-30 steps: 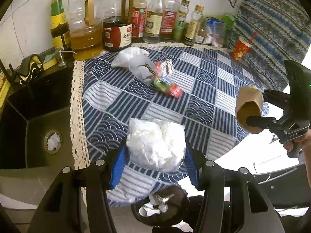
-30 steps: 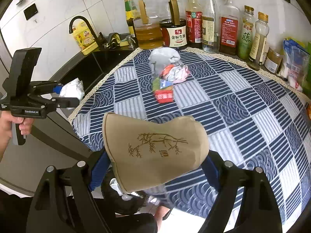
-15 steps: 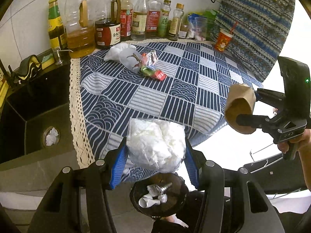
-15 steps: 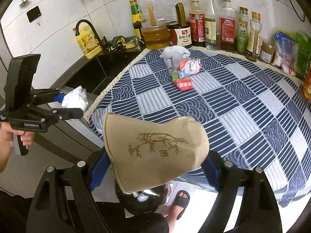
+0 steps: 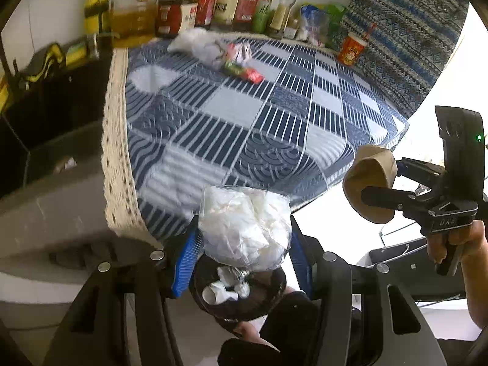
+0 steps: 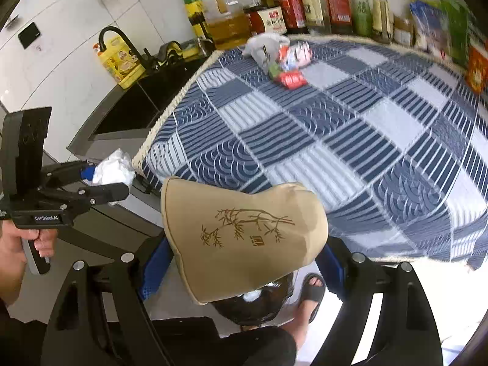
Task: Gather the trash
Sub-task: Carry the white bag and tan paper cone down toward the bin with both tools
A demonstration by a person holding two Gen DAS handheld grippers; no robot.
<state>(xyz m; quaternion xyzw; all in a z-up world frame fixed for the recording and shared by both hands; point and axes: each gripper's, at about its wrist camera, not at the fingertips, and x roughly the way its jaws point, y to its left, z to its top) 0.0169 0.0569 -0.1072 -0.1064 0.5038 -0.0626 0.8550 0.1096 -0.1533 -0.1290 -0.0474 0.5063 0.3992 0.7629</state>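
Trash in both grippers — L gripper (image 5: 244, 239) fingers clamped on clear bag of white tissue (image 5: 245, 225), R gripper (image 6: 244, 244) fingers clamped on tan paper cup (image 6: 244, 238) w/ bamboo print. Both held off bench (image 6: 350, 140) edge, above black bin (image 5: 238, 292) on floor. More wrappers (image 6: 286, 67) on bench near bottles (image 6: 305, 9).

left gripper (image 5: 244, 245): angled down, jaws clamped on a load
right gripper (image 6: 244, 250): angled down, jaws wide, clamped on a load
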